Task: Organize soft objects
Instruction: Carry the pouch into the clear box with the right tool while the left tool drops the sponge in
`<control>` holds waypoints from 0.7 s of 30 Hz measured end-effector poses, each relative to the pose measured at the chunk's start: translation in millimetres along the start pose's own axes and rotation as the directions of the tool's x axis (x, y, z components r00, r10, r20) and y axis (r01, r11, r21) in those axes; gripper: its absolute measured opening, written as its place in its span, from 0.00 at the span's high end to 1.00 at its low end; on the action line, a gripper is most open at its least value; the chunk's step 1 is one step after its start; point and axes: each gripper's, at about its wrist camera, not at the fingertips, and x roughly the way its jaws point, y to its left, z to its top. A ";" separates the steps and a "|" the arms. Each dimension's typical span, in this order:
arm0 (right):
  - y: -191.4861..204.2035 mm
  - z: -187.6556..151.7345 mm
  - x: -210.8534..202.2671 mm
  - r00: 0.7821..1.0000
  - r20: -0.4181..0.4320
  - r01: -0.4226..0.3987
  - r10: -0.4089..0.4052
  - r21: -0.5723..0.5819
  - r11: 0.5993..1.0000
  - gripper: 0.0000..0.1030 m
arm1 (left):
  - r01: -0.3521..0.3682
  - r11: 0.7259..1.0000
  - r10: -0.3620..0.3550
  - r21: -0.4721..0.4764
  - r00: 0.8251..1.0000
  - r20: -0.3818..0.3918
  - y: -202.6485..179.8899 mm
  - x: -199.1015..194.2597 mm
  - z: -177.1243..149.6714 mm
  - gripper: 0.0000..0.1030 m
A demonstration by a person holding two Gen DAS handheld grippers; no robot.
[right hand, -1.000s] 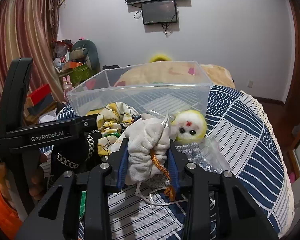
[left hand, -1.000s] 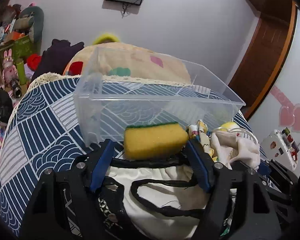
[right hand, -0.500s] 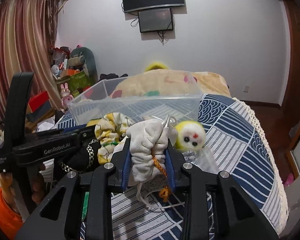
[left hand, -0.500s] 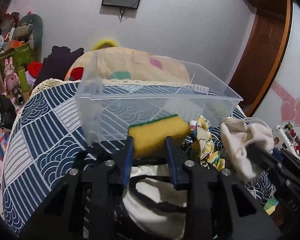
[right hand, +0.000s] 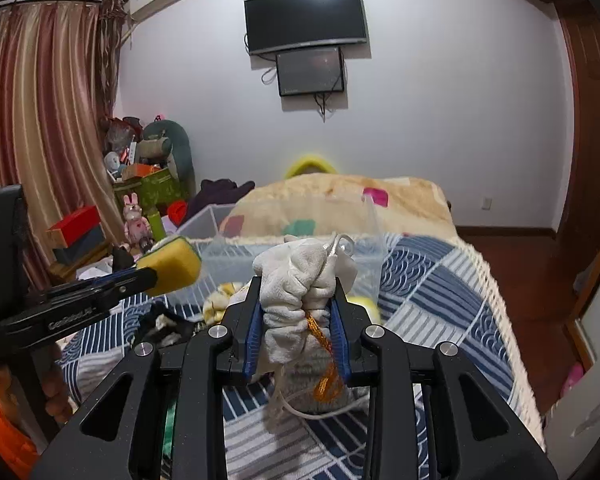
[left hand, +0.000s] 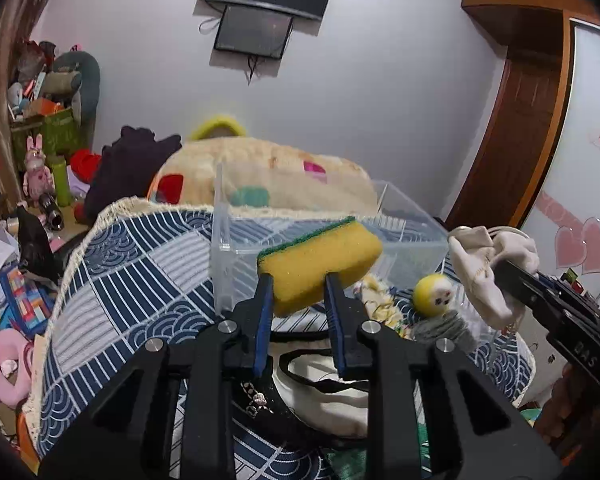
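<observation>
My left gripper [left hand: 299,292] is shut on a yellow sponge [left hand: 320,264] with a green scrub top, held above the blue patterned cloth just in front of the clear plastic bin [left hand: 236,240]. The sponge also shows in the right wrist view [right hand: 172,266]. My right gripper [right hand: 296,312] is shut on a bunched white plush cloth [right hand: 300,284] with an orange cord, raised before the bin [right hand: 216,256]. The white plush also shows at the right of the left wrist view [left hand: 488,264].
A small yellow round-faced toy [left hand: 431,295], a yellow printed scrunchie [left hand: 376,300], a grey woolly piece [left hand: 444,330] and a white bag with black straps [left hand: 332,384] lie on the cloth [left hand: 120,280]. A beige blanket [left hand: 268,184] is behind the bin. Clutter lies at the left.
My left gripper closed on the sponge and lifted it off the cloth. My right gripper lifted the white plush higher, toward the bin.
</observation>
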 end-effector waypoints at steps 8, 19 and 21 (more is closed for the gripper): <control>0.4 32.1 -0.2 0.997 0.074 -0.005 0.007 -0.022 1.000 0.74 | -0.016 1.000 0.014 0.020 0.997 0.079 -1.8 -20.8 21.4 0.76; 12.2 62.5 35.6 0.996 0.087 0.005 0.000 -0.067 0.998 0.74 | -0.042 0.999 0.042 0.014 0.998 0.053 14.4 5.5 53.2 0.76; 12.2 62.5 42.2 0.997 0.076 0.006 0.000 -0.072 0.997 0.74 | -0.050 0.999 0.049 0.011 0.998 0.045 16.6 11.4 55.7 0.76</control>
